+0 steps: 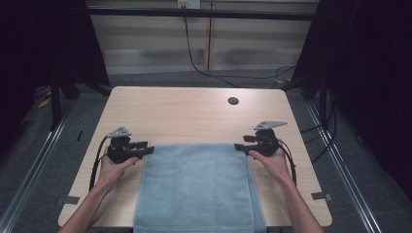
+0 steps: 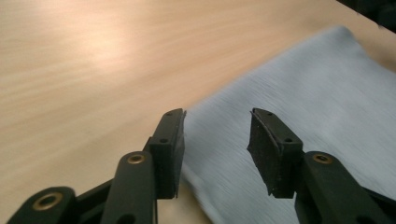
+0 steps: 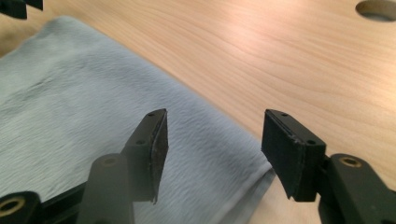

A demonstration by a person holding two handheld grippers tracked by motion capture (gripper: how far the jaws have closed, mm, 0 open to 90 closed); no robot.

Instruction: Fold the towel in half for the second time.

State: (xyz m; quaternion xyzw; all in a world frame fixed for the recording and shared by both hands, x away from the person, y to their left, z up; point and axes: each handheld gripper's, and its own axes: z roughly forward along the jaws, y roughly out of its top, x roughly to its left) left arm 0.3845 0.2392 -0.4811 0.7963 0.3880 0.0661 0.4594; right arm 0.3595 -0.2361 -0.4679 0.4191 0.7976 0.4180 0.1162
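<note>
Folding looks well advanced, judging by the layers: the soft, pale blue-grey terry towel (image 1: 197,187) lies as a neat doubled rectangle at the near middle of the light wood-grain desk (image 1: 194,114), its lower layer peeking out along the right side and its near end hanging over the desk's front edge. Perhaps another fold or a smoothing pass is left. The left tongs (image 1: 149,148) and right tongs (image 1: 239,147) hover at the towel's far corners, both spread apart and empty, rubber pads bare. A round cable hole (image 1: 233,101) sits farther back.
</note>
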